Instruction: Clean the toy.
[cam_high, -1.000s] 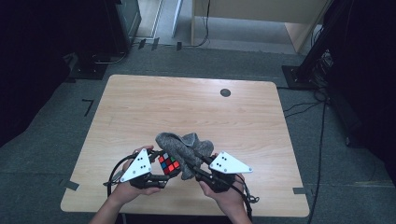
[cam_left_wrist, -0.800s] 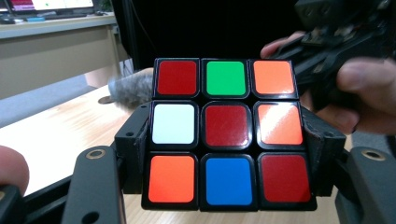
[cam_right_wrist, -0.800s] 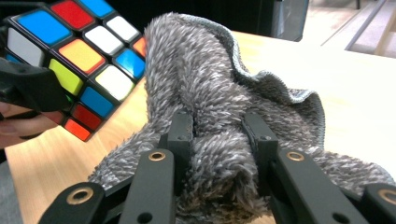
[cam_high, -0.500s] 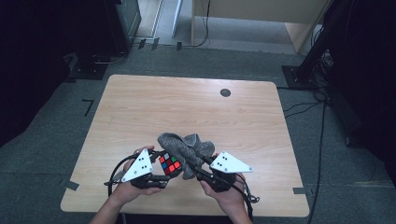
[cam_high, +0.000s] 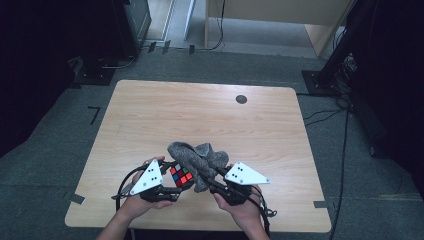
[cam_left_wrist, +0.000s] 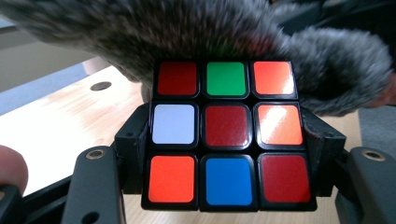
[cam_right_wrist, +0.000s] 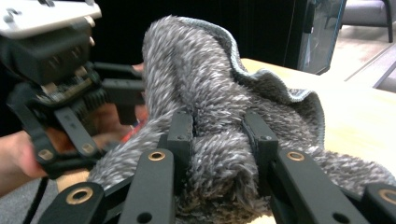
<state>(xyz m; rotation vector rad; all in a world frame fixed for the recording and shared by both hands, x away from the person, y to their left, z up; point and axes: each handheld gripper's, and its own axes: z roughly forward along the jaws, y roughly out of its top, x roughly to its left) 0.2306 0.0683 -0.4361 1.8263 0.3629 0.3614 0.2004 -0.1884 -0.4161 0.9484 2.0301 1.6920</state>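
Note:
A scrambled puzzle cube (cam_high: 181, 176) sits between the jaws of my left gripper (cam_high: 176, 179), which is shut on it near the table's front edge. In the left gripper view the cube (cam_left_wrist: 227, 135) faces the camera with red, green, orange, white and blue stickers. A fluffy grey cloth (cam_high: 199, 159) is bunched up and pressed against the cube's far side. My right gripper (cam_high: 211, 181) is shut on a fold of that cloth (cam_right_wrist: 219, 126), and its pads (cam_right_wrist: 181, 135) squeeze the pile. The left gripper (cam_right_wrist: 56, 74) also appears beyond the cloth in the right gripper view.
The wooden table (cam_high: 200, 115) has a small dark round hole (cam_high: 241, 99) near its far edge. Dark equipment and cables stand on the grey floor around it. Tape marks lie on the floor at the table's front corners.
The cloth has shifted slightly over the cube; both hands stay in the same place at the table's front edge.

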